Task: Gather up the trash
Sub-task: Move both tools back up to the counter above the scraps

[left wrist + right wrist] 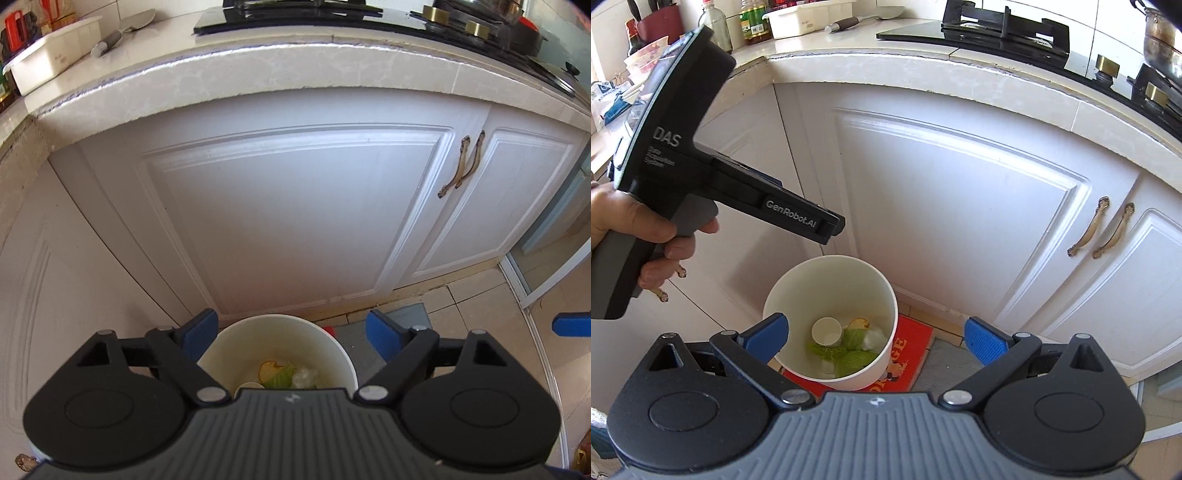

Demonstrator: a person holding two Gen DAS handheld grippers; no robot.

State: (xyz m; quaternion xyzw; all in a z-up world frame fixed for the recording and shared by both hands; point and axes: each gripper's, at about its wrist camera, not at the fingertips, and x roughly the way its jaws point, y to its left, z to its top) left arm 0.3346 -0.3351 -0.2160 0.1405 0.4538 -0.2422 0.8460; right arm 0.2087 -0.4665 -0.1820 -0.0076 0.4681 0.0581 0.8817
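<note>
Where white cupboard doors meet the tiled floor, straight below both grippers: white bin [831, 325], upright, mouth up, holding a paper cup [827, 330], green leaves [855, 360] and a fruit slice [858, 325]. Left gripper [290, 332] directly over the mouth, fingers spread wide, empty; right gripper [877, 336] a little further off, fingers equally wide, empty. Only from the right view: a hand [639, 225] gripping the left tool, a red mat [912, 350] under the bin; bench [960, 66] above.

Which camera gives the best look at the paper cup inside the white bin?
The right wrist view: the paper cup lies on its side, whole, among green leaves. In the left wrist view only its rim peeks above the gripper body.
</note>
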